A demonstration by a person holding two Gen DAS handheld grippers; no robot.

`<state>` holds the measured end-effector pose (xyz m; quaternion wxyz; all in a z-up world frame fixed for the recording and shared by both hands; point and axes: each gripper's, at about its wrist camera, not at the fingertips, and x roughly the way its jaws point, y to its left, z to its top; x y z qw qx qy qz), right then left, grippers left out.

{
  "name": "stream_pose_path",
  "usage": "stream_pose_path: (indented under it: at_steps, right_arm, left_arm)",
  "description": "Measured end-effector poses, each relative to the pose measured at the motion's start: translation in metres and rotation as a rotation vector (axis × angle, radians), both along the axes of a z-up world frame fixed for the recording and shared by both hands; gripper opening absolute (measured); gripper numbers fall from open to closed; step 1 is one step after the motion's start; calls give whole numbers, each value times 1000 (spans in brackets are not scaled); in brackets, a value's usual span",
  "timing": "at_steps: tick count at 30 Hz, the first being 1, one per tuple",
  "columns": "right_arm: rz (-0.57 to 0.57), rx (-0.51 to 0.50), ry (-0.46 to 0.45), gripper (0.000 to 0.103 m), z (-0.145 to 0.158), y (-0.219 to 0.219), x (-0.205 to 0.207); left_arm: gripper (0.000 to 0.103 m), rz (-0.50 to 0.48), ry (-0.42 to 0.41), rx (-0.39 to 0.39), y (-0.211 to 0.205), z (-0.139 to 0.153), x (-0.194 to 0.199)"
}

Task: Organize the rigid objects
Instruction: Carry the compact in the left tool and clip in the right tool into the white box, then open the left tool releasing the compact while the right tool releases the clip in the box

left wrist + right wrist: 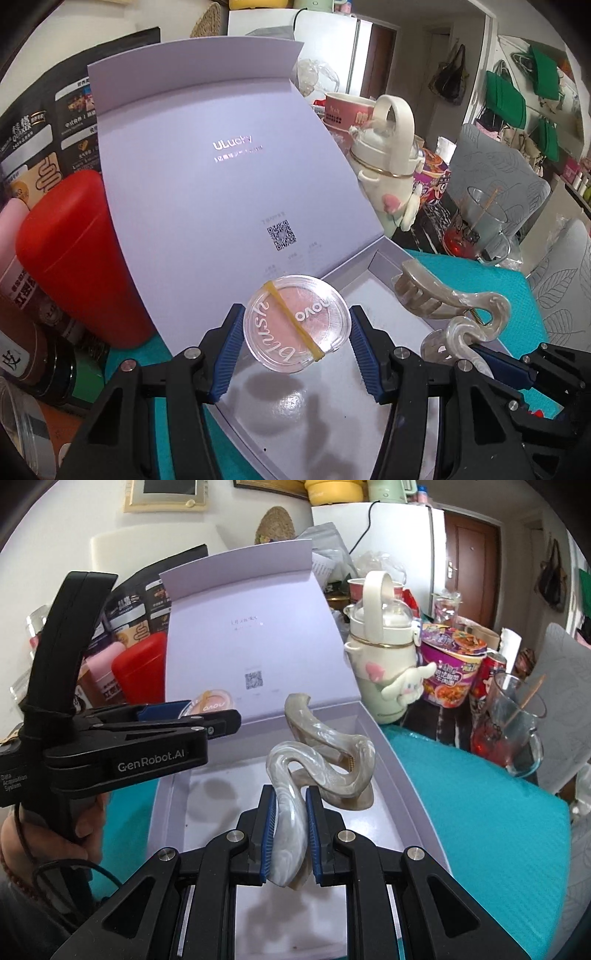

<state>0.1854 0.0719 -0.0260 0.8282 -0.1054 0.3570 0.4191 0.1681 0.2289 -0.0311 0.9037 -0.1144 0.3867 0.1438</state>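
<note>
My left gripper is shut on a round clear blush compact with a yellow rubber band across it, held above the open lavender box. The box lid stands upright behind it. My right gripper is shut on one handle of a pearly grey hair claw clip, which hangs over the box floor. In the right wrist view the left gripper reaches in from the left with the compact partly hidden behind its fingers. The claw clip shows at the right of the left wrist view.
A red container and snack bags stand left of the box. A cream kettle-shaped bottle, a noodle cup and a glass mug crowd the right back. The box rests on a teal mat. A hand holds the left gripper.
</note>
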Motion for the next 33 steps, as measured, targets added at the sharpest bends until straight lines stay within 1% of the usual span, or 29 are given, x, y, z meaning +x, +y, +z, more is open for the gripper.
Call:
stream_pose_path:
  at_steps: [2, 4, 7, 10, 13, 16, 21, 23, 25, 26, 27, 28, 30, 31, 32, 33]
  right_arm:
    - [-5, -14, -1, 16, -4, -1, 2]
    - [-21, -56, -24, 16, -9, 0, 2]
    - [-23, -74, 3, 17, -17, -1, 6]
    - [-34, -87, 17, 17, -23, -1, 11]
    - [-35, -94, 39, 17, -28, -1, 14]
    - [-36, -104, 47, 17, -31, 1, 15]
    - [-39, -109, 66, 17, -35, 3, 16]
    - [-46, -125, 56, 17, -35, 4, 16]
    - [-52, -133, 39, 25, -33, 5, 16]
    - [-59, -140, 25, 41, -32, 5, 14]
    - [-70, -149, 6, 51, -30, 5, 13]
    - [-75, -152, -8, 52, -28, 5, 11]
    - [-79, -164, -24, 52, -26, 4, 10]
    - [-86, -168, -29, 52, -25, 4, 10]
    - [-93, -170, -34, 52, -24, 4, 10]
    - [-98, -171, -37, 52, -23, 3, 10]
  left_arm:
    - [56, 1, 28, 13, -2, -7, 4]
    - [56, -15, 58, 11, -7, -16, 8]
    - [56, -27, 92, 2, -11, -26, 12]
    - [56, -30, 116, 15, -14, -33, 15]
    - [56, -33, 131, 9, -15, -38, 15]
    - [56, -23, 140, 29, -16, -40, 17]
    - [56, 0, 138, 55, -14, -37, 18]
    - [56, 1, 134, 49, -14, -36, 18]
    - [56, 5, 140, 38, -13, -37, 20]
    - [56, 8, 144, 33, -13, -37, 21]
    - [56, 13, 154, 26, -13, -39, 21]
    - [56, 19, 166, 17, -12, -40, 22]
    - [65, 31, 180, 2, -10, -42, 21]
    - [76, 35, 178, 2, -9, -41, 20]
    - [83, 40, 175, 8, -9, -39, 19]
    - [84, 43, 172, 15, -10, -37, 18]
